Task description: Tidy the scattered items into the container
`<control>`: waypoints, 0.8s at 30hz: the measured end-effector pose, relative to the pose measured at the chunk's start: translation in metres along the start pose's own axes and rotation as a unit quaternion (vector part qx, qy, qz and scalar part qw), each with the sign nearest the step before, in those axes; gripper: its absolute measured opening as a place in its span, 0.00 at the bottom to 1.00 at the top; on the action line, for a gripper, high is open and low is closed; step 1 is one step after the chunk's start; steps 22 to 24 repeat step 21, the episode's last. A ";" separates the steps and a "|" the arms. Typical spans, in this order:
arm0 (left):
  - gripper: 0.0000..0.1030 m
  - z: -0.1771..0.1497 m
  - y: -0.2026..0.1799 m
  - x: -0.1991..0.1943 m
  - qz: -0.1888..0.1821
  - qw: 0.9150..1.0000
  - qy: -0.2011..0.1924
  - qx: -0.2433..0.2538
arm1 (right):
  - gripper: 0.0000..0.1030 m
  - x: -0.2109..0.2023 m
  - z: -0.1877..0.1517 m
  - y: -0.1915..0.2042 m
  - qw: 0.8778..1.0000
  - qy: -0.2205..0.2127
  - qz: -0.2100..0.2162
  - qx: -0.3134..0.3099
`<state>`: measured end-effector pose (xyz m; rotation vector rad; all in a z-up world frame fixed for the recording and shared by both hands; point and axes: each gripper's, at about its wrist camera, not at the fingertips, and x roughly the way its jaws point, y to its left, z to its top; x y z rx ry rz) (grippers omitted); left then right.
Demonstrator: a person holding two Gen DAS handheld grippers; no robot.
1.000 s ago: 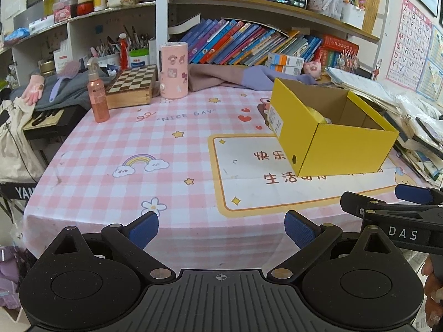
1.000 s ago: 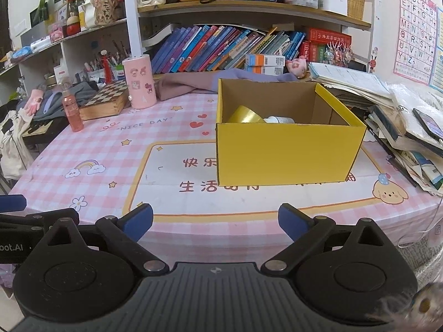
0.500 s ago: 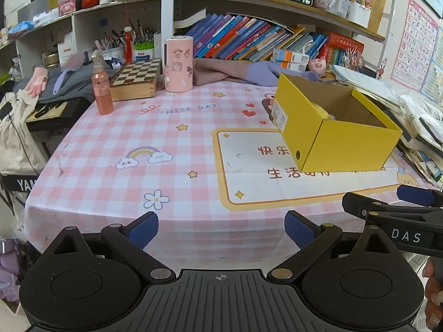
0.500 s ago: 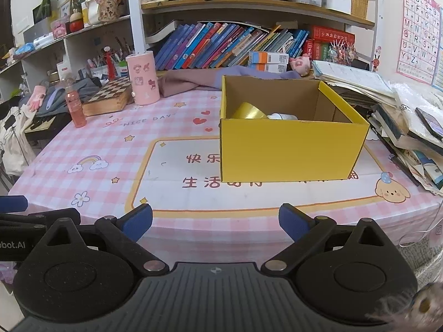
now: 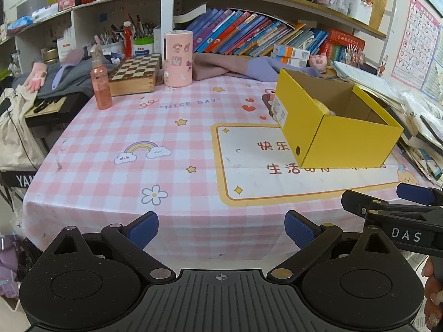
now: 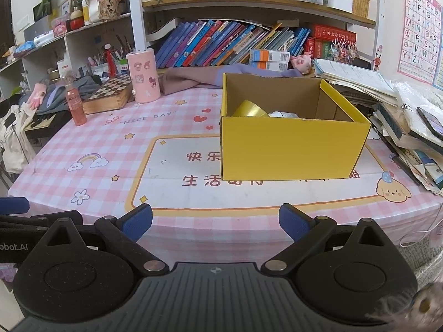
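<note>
Both tongs apart, empty, short of the counter (image 6: 116, 149).
Box (image 6: 290, 149) seemingly holds tape; next, approach low and square.

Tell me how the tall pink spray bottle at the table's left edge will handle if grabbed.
The tall pink spray bottle is narrow and upright, so a sideways nudge likely tips it. Its clear plastic looks smooth, possibly slippery. Probably light; fill level unclear.

Tape roll (image 6: 250, 109) half behind box wall (image 6: 290, 149)
</note>
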<state>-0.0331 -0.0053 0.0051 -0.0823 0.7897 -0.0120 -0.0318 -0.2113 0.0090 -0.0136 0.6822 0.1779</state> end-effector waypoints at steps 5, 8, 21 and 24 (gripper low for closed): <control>0.96 0.000 0.000 0.000 0.000 1.000 0.001 -0.001 | 0.96 0.000 0.000 0.000 1.000 0.000 0.000 0.001; 0.96 0.000 0.000 0.001 0.000 1.000 0.003 -0.001 | 0.96 0.000 0.000 0.000 1.000 0.000 0.000 0.001; 0.97 -0.002 0.001 0.003 -0.003 1.000 0.007 -0.007 | 0.96 0.001 0.001 0.000 1.000 0.001 0.000 0.001; 0.97 -0.002 0.001 0.003 -0.003 1.000 0.007 -0.007 | 0.96 0.001 0.001 0.000 1.000 0.001 0.000 0.001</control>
